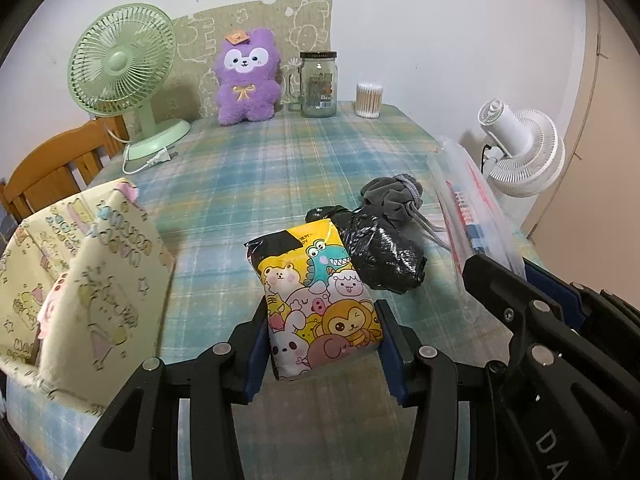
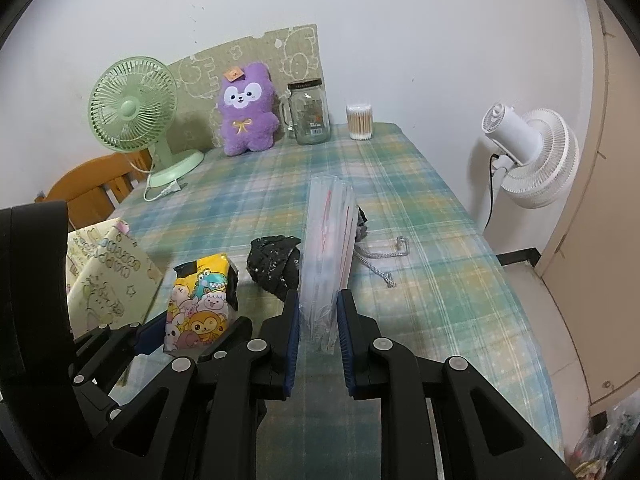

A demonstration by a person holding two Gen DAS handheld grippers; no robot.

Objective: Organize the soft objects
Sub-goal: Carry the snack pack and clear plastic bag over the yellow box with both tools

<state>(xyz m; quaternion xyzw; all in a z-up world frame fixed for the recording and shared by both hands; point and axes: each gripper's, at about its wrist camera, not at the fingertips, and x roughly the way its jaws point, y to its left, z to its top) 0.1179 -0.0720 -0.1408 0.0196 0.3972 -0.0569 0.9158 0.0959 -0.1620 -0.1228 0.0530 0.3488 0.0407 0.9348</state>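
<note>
Tissue pack (image 1: 320,304) clamped between left jaws.

- Table (image 2: 440,240): desk fan (image 2: 134,120) at back left, plush toy (image 2: 246,110), jar (image 2: 310,114) and cotton swabs (image 2: 360,122) to its right.
- Snack packet (image 1: 320,300) in front, crumpled bag (image 1: 380,252) just right.
- Fabric box (image 1: 80,280) at left.

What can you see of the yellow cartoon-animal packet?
The yellow soft plastic packet printed with cartoon animals has a black patch at its top corner and a glossy, slightly puffed skin. The left tool clamps its lower end between blue pads, holding it above the plaid tablecloth, beside a crumpled black plastic bag.
</note>
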